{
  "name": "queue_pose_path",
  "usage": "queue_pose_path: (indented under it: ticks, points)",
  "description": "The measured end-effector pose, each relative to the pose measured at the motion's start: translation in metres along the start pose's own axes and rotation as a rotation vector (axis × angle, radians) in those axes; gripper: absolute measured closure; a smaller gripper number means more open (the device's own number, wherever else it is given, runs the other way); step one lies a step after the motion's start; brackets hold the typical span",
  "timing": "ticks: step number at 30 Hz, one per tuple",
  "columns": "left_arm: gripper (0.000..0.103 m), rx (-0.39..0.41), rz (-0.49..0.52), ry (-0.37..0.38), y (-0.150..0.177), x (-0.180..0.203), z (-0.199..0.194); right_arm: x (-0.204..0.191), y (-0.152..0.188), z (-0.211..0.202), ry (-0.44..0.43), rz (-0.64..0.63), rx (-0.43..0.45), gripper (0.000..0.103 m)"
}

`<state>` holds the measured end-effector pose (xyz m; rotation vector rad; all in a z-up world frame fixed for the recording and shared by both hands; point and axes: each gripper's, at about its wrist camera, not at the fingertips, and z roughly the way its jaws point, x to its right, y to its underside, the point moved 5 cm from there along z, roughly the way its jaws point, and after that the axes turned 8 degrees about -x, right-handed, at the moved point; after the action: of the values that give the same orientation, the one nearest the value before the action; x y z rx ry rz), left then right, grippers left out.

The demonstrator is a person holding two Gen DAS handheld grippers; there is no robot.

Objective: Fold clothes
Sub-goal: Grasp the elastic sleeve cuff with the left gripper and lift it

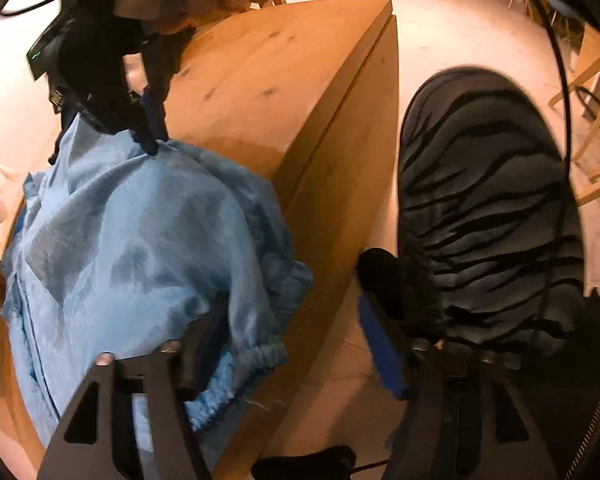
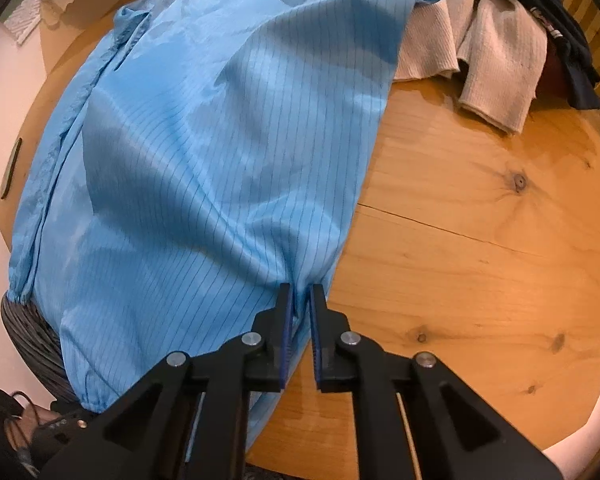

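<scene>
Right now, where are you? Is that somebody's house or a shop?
Probably a room in a home or a workroom, not a shop. A big wooden table holds a blue striped garment and a heap of other clothes, and wooden chairs stand on the pale floor.

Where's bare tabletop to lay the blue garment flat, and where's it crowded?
Free: the wooden table to the right of the blue garment, from the right gripper up to the beige knit. Crowded: far edge, where the beige knit and dark clothes pile up; the garment's top corner overlaps the knit. The left gripper hangs off the table edge.
</scene>
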<state>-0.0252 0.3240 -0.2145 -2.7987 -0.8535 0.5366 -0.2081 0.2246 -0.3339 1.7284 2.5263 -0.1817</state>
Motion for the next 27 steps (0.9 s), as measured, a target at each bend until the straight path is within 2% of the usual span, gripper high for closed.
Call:
queue_pose_path:
  ticks: [5, 8, 12, 16, 21, 25, 27]
  points:
    - [0.035, -0.003, 0.049, -0.188, -0.006, 0.017, 0.017, -0.006, -0.003, 0.002, -0.022, -0.018, 0.005, 0.092]
    - [0.035, -0.002, 0.114, -0.405, 0.000, 0.030, 0.029, -0.010, -0.004, 0.002, -0.055, -0.018, 0.003, 0.092]
    - [0.033, 0.040, 0.116, -0.524, 0.004, 0.029, 0.018, -0.010, -0.003, -0.001, -0.071, -0.031, 0.004, 0.091]
    - [0.033, 0.055, 0.129, -0.609, -0.003, 0.013, 0.021, -0.016, -0.003, -0.001, -0.083, -0.046, 0.003, 0.091]
    - [0.033, 0.049, 0.205, -0.685, -0.016, 0.014, 0.051, -0.022, -0.010, -0.007, -0.096, -0.054, 0.012, 0.091]
    - [0.030, 0.057, 0.229, -0.721, -0.024, 0.014, 0.070, -0.021, -0.016, -0.010, -0.107, -0.047, 0.015, 0.091]
    - [0.032, 0.075, 0.222, -0.683, -0.027, 0.009, 0.068, -0.016, -0.005, -0.015, -0.116, -0.040, 0.014, 0.091]
